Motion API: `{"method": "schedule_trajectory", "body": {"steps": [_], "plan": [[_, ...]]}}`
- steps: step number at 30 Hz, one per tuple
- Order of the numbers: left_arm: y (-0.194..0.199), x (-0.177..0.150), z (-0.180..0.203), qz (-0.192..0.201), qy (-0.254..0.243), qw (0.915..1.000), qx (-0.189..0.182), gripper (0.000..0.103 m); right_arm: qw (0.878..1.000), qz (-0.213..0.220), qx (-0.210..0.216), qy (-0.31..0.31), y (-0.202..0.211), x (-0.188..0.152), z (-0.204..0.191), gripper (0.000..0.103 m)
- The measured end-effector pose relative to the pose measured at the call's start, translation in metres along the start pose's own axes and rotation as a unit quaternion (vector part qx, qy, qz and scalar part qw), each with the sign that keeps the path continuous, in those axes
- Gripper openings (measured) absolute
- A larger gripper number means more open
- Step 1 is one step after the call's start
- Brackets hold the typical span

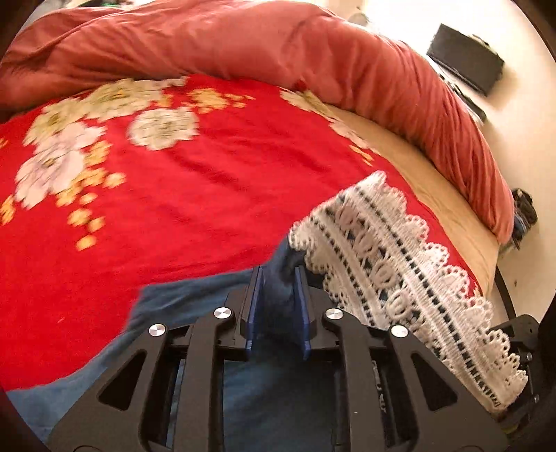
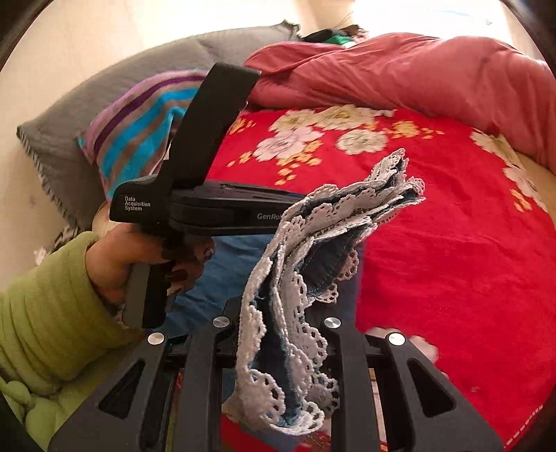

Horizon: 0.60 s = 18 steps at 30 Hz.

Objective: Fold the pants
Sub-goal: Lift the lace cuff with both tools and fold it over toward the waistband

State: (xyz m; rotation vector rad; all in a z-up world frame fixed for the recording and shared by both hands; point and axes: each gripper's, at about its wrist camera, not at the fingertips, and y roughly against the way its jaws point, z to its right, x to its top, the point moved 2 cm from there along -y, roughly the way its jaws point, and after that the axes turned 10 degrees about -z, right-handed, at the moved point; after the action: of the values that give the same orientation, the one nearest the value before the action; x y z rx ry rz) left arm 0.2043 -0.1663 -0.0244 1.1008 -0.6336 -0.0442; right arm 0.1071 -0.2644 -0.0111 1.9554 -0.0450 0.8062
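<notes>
Pants (image 1: 278,278) clamped in both grippers' jaws; lace hem (image 2: 278,330) hides right jaws; pink duvet (image 1: 243,41) beyond.

This is a bedroom in a home. A bed (image 1: 448,205) fills most of both views, covered by a red sheet (image 1: 208,194) printed with white and yellow flowers. A pink quilt (image 1: 347,59) lies bunched along its far side. In the right wrist view a striped pillow (image 2: 139,132) leans on a grey cushion (image 2: 69,114) against a pale wall (image 2: 87,31). Beyond the bed is a light floor (image 1: 521,132) with a dark box (image 1: 465,57) on it.
</notes>
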Motion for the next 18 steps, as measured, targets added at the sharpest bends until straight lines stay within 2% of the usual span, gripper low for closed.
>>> {"method": "schedule_trajectory", "body": {"steps": [1, 3, 6, 7, 10, 13, 14, 15, 17, 18], "plan": [[0.005, -0.005, -0.011, 0.007, 0.015, 0.9999, 0.002, 0.014, 1.0, -0.008, -0.001, 0.005, -0.006, 0.002, -0.007, 0.018], [0.017, -0.017, -0.039, 0.014, 0.058, 0.998, 0.02, 0.025, 1.0, -0.022, -0.008, 0.017, -0.019, 0.004, -0.019, 0.018], [0.037, -0.037, -0.075, 0.035, 0.101, 0.9924, 0.06, 0.026, 0.998, -0.043, -0.018, 0.04, -0.04, 0.007, -0.039, 0.018], [0.043, -0.043, -0.084, 0.044, 0.114, 0.9905, 0.064, 0.026, 0.997, -0.051, -0.022, 0.049, -0.048, 0.008, -0.047, 0.018], [0.061, -0.064, -0.112, 0.074, 0.157, 0.9836, 0.048, 0.028, 0.994, -0.072, -0.035, 0.08, -0.068, 0.008, -0.068, 0.018], [0.073, -0.08, -0.128, 0.098, 0.189, 0.9766, 0.029, 0.032, 0.991, -0.089, -0.03, 0.09, -0.084, 0.007, -0.082, 0.022], [0.076, -0.082, -0.132, 0.102, 0.198, 0.9747, 0.02, 0.033, 0.991, -0.094, -0.031, 0.095, -0.089, 0.006, -0.087, 0.031], [0.078, -0.084, -0.136, 0.106, 0.204, 0.9732, 0.012, 0.034, 0.99, -0.094, -0.028, 0.101, -0.091, 0.005, -0.092, 0.035], [0.08, -0.085, -0.139, 0.111, 0.21, 0.9714, 0.005, 0.034, 0.989, -0.09, -0.008, 0.117, -0.088, 0.003, -0.102, 0.051], [0.08, -0.086, -0.138, 0.113, 0.21, 0.9712, 0.001, 0.034, 0.988, -0.087, -0.001, 0.125, -0.085, 0.003, -0.107, 0.053]]}}
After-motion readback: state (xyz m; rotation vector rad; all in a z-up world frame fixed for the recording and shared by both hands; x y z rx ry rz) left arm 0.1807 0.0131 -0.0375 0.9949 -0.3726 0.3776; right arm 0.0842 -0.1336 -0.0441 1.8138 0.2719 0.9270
